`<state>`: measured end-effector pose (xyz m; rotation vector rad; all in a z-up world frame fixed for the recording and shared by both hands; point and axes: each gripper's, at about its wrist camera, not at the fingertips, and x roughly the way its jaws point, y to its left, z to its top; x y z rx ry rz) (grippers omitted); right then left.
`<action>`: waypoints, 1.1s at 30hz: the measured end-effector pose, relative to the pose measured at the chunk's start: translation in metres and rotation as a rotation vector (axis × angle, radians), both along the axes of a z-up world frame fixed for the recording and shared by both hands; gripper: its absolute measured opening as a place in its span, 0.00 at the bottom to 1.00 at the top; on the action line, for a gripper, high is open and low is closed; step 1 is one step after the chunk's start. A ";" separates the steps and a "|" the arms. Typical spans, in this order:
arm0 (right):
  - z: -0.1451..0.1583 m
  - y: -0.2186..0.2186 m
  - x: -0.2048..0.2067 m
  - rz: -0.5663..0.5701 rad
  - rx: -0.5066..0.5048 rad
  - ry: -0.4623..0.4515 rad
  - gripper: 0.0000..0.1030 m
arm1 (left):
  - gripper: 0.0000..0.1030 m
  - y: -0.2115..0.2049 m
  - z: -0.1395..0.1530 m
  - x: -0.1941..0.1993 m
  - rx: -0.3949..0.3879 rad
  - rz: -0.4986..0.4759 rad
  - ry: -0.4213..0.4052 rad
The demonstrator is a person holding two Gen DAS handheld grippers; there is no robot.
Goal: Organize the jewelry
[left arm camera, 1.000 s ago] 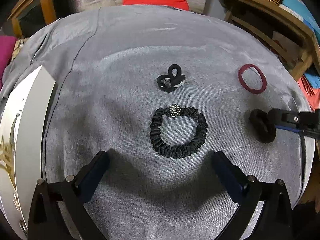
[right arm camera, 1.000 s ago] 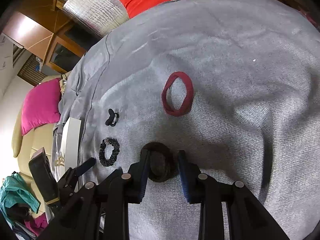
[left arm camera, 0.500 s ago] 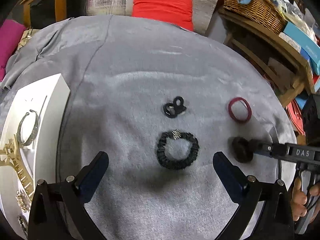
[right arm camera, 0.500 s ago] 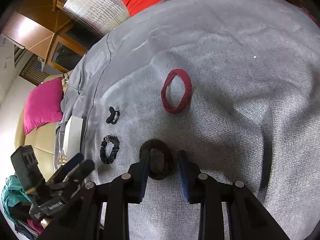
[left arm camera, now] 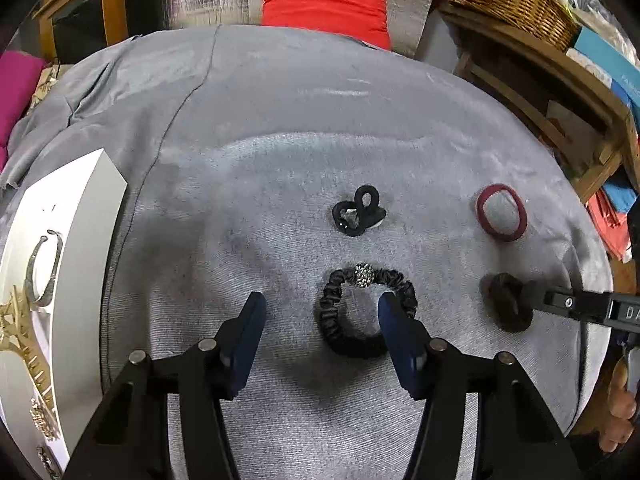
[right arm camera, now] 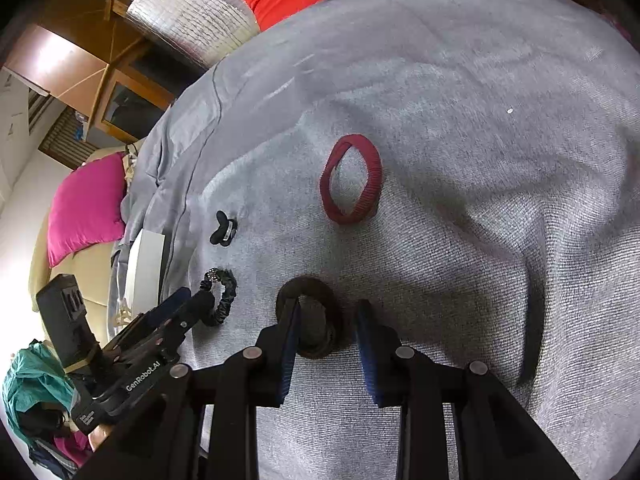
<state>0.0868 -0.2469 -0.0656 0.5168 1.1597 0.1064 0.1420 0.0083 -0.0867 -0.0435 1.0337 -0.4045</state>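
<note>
Jaws on your left gripper (left arm camera: 322, 312) have just been narrowing, half open and empty, one finger inside the black scrunchie (left arm camera: 366, 312) on the grey cover (left arm camera: 280, 160). Your right gripper (right arm camera: 326, 324) stands narrow, one finger through the brown hair tie (right arm camera: 316, 320), apparently not pinching. Pickup is in hand: next, close on each band, then carry toward the white tray (left arm camera: 80, 240).

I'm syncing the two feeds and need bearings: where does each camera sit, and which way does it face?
Left wrist: on the left gripper, angled down at the grey cloth; its fingers straddle nothing, one over the black scrunchie; a hand at right.
Right wrist: on the right gripper, angled down over the brown hair tie; the left gripper shows.
Shared: scrunchie, brown tie, maroon hair tie, jewelry tray.
</note>
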 end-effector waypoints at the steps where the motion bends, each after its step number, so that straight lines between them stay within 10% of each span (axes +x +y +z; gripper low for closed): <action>1: 0.000 0.000 0.000 0.001 0.001 -0.004 0.31 | 0.58 0.001 0.000 0.002 -0.012 -0.001 0.002; 12: 0.000 0.007 0.001 0.027 -0.031 -0.010 0.30 | 0.57 -0.004 -0.007 0.004 -0.016 -0.009 -0.005; 19: 0.006 0.003 0.000 0.006 -0.045 -0.031 0.29 | 0.15 -0.005 -0.004 0.000 -0.051 -0.056 -0.010; 33: 0.000 -0.001 0.004 -0.006 0.007 0.005 0.40 | 0.35 -0.010 -0.004 -0.004 -0.053 -0.101 0.011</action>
